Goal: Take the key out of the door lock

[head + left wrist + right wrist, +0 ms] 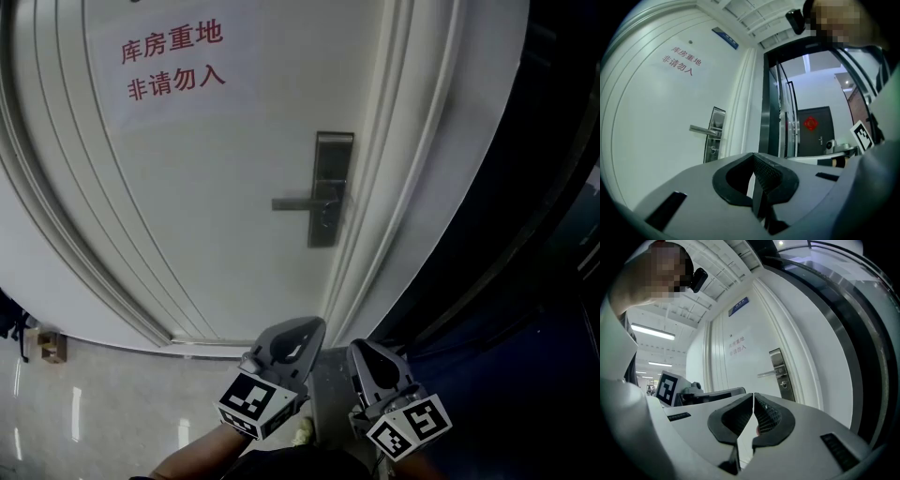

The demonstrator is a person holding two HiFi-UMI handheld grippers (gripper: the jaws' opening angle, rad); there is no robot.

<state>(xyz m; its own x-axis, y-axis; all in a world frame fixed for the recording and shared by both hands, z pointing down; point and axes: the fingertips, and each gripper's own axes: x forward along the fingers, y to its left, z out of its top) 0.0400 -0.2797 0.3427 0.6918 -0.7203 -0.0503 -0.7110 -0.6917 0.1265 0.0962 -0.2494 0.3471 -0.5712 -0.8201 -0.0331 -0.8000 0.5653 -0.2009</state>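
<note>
Jaws pressed together and empty, the grey left gripper [309, 328] and grey right gripper [362, 349] are hovering near, needing one opened and raised to the far silver door lock plate [331, 150].

- The head view looks from above and well back at the white door [234, 206]. The left gripper [315, 326] and right gripper [357, 348] sit at its bottom edge.
- The left gripper view looks upward along its own jaws, and the door fills its left half.
- The right gripper view also looks upward, with the door across its middle.
- All three views share the lock plate [332, 187] and the red sign [173, 61].
</note>
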